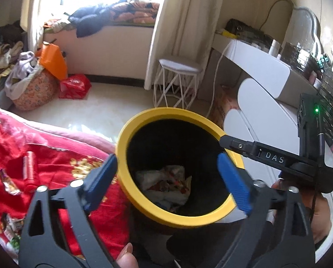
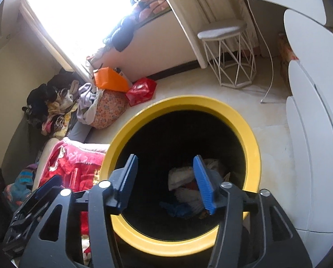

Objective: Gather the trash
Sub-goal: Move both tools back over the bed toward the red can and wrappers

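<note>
Standing upright with its mouth facing up, the yellow-rimmed bin (image 1: pixel 144 203) (image 2: pixel 253 143) sits beneath both grippers' wide, empty fingers (image 1: pixel 233 178) (image 2: pixel 203 183).

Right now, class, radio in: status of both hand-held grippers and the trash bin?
Left hand-held gripper open, empty, above bin. Right hand-held gripper open, empty, over bin mouth. Yellow-rimmed bin holds crumpled trash. Wrappers on red blanket; nothing blocking.

Bin (image 2: pixel 253 147) base hidden, lower rim cut by hand-held gripper frames; trash (image 1: pixel 166 185) items inside too dark to identify; bed wrappers (image 1: pixel 9 183) blurred.
</note>
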The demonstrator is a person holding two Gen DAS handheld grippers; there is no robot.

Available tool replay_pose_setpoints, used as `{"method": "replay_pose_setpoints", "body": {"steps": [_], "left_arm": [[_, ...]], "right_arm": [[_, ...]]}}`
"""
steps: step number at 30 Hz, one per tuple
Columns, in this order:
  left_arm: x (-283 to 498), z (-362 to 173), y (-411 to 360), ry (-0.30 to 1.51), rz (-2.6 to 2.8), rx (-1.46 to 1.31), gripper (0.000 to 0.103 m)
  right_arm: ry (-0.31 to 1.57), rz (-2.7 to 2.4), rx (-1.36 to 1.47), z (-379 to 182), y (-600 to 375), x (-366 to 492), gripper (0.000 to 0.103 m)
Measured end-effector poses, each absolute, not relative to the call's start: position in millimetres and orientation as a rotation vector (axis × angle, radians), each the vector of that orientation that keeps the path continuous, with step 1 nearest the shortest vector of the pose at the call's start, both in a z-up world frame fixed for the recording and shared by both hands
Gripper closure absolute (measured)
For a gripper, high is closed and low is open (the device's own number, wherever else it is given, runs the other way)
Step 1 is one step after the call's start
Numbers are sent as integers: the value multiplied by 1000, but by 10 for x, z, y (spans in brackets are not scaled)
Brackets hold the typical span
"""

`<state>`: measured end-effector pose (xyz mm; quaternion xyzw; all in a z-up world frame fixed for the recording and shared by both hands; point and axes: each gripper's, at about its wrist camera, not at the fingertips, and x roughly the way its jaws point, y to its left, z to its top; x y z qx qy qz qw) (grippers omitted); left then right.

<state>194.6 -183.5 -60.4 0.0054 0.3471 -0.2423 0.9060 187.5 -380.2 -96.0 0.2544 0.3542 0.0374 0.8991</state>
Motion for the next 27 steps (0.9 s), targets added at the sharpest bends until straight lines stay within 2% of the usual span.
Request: {"method": "replay_pose_setpoints", "body": {"steps": [3,11,17,27], "left_arm": [[1869,-540,-1758,683,-471,19,11],[1691,-416,-1510,600,-387,17,11],[1561,-403,-1330,561,-331,23,11],[1468,-402,-969,537,-235,-22,11]], "right_arm": [[673,42,509,-881,-3784,1819,39],[532,-13,476,-737,-3582,1656,21],[491,24,445,-715,-3396,1628,17],[473,76,382,-703,-3149,1618,16]]}}
